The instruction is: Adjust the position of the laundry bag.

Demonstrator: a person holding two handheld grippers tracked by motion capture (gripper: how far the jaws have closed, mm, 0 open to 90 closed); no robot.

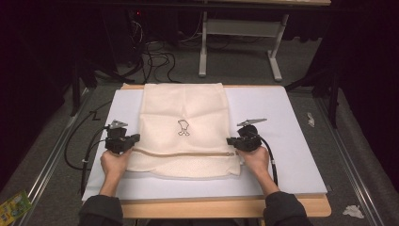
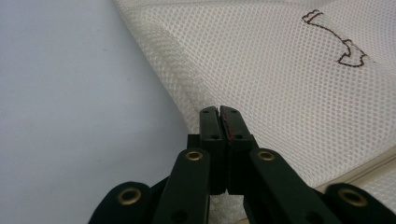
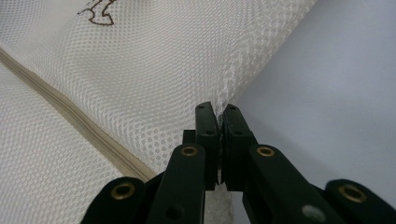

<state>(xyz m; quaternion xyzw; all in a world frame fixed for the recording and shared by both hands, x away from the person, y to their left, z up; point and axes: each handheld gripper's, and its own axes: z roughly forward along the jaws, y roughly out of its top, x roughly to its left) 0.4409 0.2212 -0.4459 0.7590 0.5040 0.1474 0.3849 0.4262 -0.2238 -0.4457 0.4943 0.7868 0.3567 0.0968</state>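
On the white worktop (image 1: 282, 122), centred left-to-right, lies 1 cream mesh bag (image 1: 183, 108), flat, long axis running from the near edge to the far edge, its top end touching the far edge. 1 zipper (image 1: 188, 153) crosses it side to side close to the near end, pull at the right. 1 small brown outline motif (image 1: 183, 127) sits mid-bag, upright as seen from the near edge. 2 grippers, 1 per hand. Left gripper (image 1: 134, 139) is at the bag's left edge just above the zipper line; in the left gripper view its jaws are pressed together on the mesh fold at that edge, bag spreading away up and right of the tips. Right gripper (image 1: 230, 141) is at the bag's right edge, level with the zipper's end; in the right gripper view its jaws pinch the mesh edge, bag running up and left, bare worktop on the right. Both hands rest on the worktop near the bag's near corners.
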